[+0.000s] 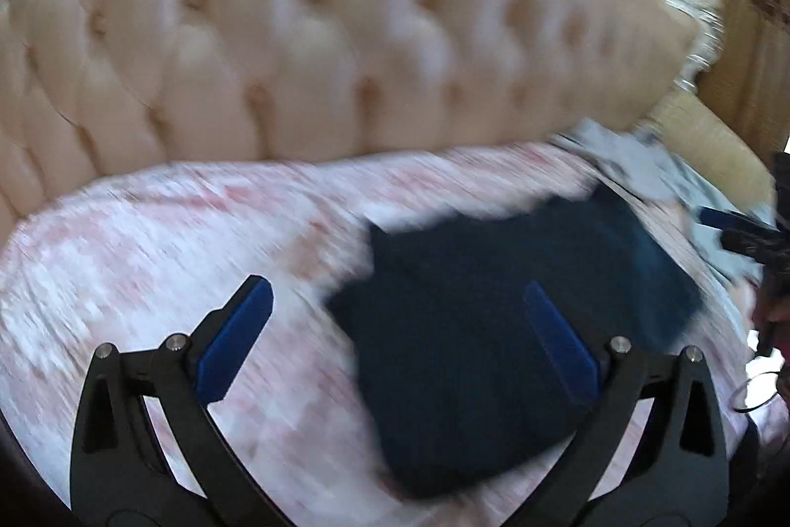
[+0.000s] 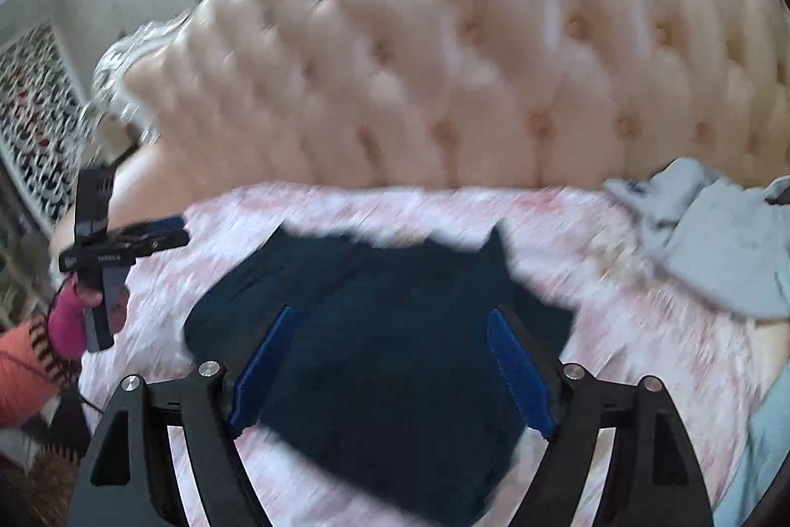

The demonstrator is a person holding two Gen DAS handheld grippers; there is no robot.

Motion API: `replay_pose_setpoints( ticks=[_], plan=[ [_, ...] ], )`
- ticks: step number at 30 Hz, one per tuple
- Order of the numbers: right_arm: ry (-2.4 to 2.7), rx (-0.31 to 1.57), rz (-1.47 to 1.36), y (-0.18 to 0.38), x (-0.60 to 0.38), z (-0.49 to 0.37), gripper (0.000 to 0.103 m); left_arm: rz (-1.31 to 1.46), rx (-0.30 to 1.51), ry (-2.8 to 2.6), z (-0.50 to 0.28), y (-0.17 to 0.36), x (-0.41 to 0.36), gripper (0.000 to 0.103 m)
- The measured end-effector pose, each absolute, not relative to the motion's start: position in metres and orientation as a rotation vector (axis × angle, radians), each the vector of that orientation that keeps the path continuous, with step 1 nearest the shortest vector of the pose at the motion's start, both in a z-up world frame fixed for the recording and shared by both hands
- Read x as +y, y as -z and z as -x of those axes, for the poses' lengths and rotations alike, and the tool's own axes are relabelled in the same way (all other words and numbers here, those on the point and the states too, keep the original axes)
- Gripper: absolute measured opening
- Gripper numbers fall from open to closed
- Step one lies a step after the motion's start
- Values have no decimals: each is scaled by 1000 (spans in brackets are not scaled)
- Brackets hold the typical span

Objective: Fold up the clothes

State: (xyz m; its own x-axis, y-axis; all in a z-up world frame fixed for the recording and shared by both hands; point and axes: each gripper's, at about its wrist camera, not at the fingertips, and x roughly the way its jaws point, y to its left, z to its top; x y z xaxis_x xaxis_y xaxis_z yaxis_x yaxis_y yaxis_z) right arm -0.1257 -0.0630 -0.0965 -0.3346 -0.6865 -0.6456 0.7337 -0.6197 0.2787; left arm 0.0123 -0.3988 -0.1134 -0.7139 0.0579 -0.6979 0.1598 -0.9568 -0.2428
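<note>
- Dark navy garment point(image 2: 375, 359) lies nearest, bunched on the pink bedspread point(image 1: 148, 240), in front of the tufted headboard point(image 1: 296, 33).
- Right gripper point(image 2: 392, 359) hovers directly over the garment, fingers wide apart, holding nothing.
- Left gripper point(image 1: 397, 339) also spread wide and empty; garment sits under its right finger, mostly off to that side.
- Right looks nearer the cloth's middle.
- Long axis unclear, motion blur.
- Grey clothes point(image 2: 716, 240) lie right of the garment, by the headboard.
</note>
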Motion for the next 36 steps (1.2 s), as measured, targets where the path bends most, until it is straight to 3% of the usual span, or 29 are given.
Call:
replay_pose_setpoints(
  ticks=[2, 3, 9, 12, 21, 29, 36],
  plan=[
    [2007, 109, -950, 106, -72, 104, 92, -1230, 446, 2796, -10, 128, -383, 103],
    [2011, 128, -961, 113, -77, 99, 103, -1245, 451, 2775, -10, 135, -382, 102],
    [2141, 270, -1129, 163, -68, 99, 103, -1308, 487, 2644, -12, 170, -393, 102],
    [2133, 127, -1232, 188, -34, 109, 103, -1336, 504, 2578, -13, 187, -398, 102],
    [2106, 54, -1000, 128, -65, 110, 103, -1248, 424, 2725, 18, 134, -376, 102],
    [2007, 77, -1130, 168, -125, 158, 103, -1457, 445, 2650, 80, 179, -373, 103],
    [2022, 144, -1139, 184, -115, 171, 103, -1427, 485, 2670, 75, 182, -379, 103]
  ],
)
